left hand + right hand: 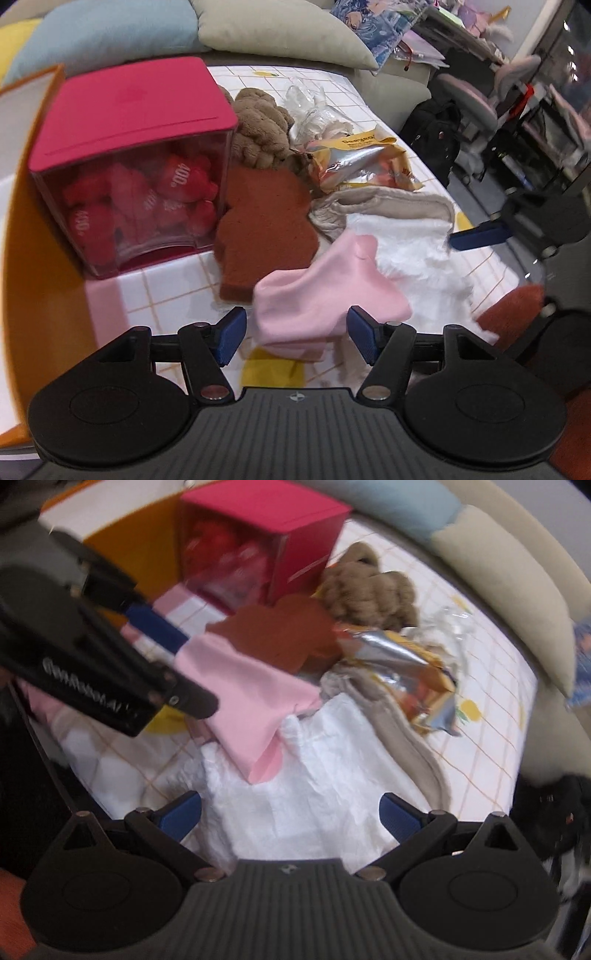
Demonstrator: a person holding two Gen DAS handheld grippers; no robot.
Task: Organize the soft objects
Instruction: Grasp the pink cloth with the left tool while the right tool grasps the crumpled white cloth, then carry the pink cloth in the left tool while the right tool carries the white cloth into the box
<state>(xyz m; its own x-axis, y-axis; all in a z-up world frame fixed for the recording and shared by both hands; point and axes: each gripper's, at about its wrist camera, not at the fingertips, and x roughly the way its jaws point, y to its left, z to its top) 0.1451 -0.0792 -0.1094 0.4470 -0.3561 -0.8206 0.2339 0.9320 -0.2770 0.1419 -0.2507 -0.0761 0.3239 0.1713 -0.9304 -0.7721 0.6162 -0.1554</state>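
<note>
Both grippers spread: left gripper straddles a folded pink cloth, right gripper over white fabric; closing risks snagging both layers together

Left gripper tilted steeply down, jaws apart, nothing clamped; right gripper angled down too, jaws wide.

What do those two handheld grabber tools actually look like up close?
Both match. The left gripper and right gripper each have a ribbed dark grey body, two round black discs at the sides, black linkage arms with silver pins, and flat blue finger pads. The right wrist view shows white lettering on the left gripper's side, too blurred to read.
</note>
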